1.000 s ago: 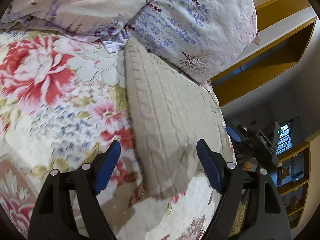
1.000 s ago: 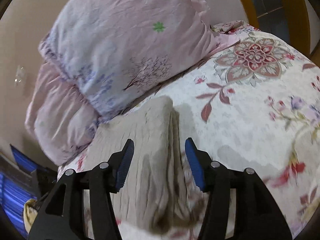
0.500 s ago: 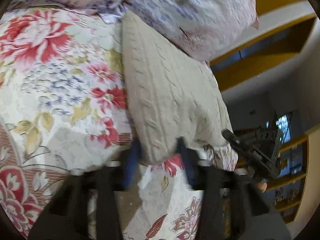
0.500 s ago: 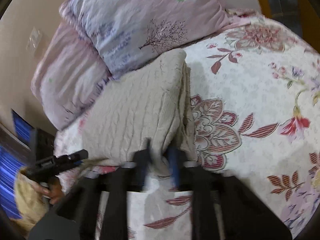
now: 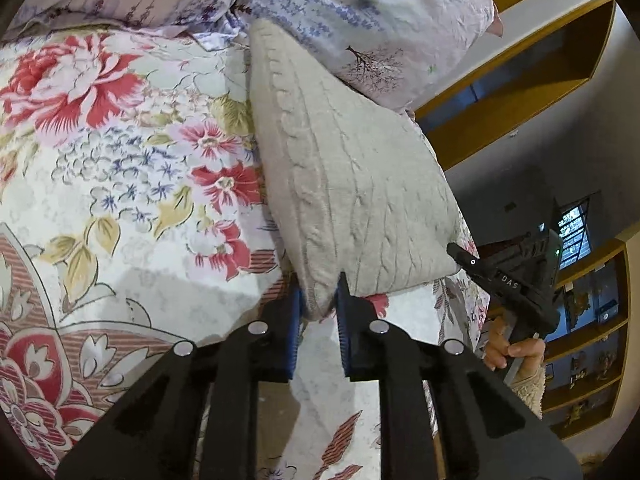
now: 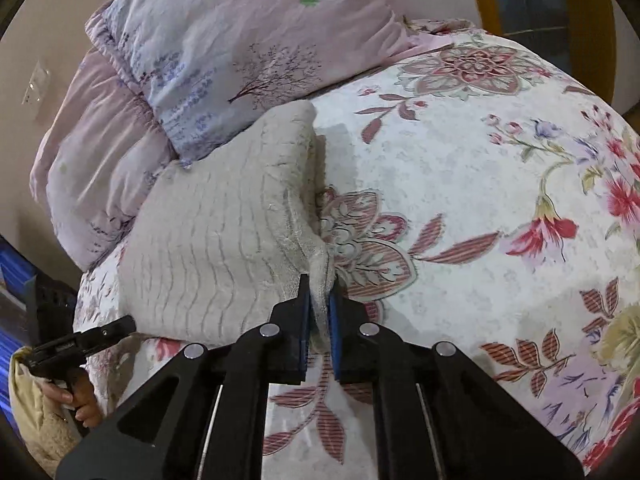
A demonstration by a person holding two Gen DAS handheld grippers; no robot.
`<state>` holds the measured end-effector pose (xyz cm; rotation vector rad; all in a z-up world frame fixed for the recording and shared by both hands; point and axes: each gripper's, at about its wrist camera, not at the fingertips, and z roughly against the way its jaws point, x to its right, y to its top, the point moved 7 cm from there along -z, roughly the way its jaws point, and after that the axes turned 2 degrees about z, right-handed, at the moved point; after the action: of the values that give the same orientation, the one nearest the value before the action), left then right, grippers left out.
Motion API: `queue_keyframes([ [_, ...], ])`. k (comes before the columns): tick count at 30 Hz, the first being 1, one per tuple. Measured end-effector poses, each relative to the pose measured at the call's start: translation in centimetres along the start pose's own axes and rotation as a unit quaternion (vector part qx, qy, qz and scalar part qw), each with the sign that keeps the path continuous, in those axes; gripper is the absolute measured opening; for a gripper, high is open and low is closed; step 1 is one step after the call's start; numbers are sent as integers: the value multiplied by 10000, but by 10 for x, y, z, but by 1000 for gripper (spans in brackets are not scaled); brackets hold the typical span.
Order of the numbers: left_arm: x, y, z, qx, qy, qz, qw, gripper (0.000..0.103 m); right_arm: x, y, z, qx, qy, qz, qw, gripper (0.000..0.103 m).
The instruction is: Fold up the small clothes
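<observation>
The beige knit garment [image 5: 352,184] lies folded on your floral bedspread [image 5: 120,184], its far edge against the pillows [image 6: 240,40]. Your left gripper [image 5: 319,300] is closing on one near corner, cloth pinched between the pads; your right gripper [image 6: 319,304] is clamped tight on the other.

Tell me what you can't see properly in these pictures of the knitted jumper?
- Jumper: its far end, hidden under the pillow in the left view.
- Jumper's shape (sleeves, neck): folded under, so it cannot be told.
- Corners inside the left tongs and right tongs: covered by the blue pads.
- Shelf items: too small.
</observation>
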<state>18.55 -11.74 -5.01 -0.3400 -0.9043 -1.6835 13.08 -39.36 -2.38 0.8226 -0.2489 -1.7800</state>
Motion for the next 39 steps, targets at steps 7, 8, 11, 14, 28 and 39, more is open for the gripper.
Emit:
queue_keyframes([
  [7, 1, 28, 19, 392, -6, 205, 9990, 70, -12, 47, 11, 230, 577, -442, 9971, 52],
  [8, -1, 33, 21, 445, 14, 236, 9987, 71, -11, 55, 9, 241, 607, -507, 9966, 52],
  [11, -8, 49, 22, 561, 174, 346, 9977, 77, -8, 83, -16, 114, 598, -735, 9954, 52],
  [14, -18, 59, 14, 509, 288, 540, 9968, 77, -3, 102, -48, -159, 474, -1026, 9935, 52],
  [28, -18, 67, -1, 412, 207, 516, 9976, 82, -11, 124, -63, 483, -101, -385, 9980, 9],
  [39, -23, 68, 4, 411, 181, 569, 9974, 82, -22, 109, -26, 656, -61, -111, 9978, 35],
])
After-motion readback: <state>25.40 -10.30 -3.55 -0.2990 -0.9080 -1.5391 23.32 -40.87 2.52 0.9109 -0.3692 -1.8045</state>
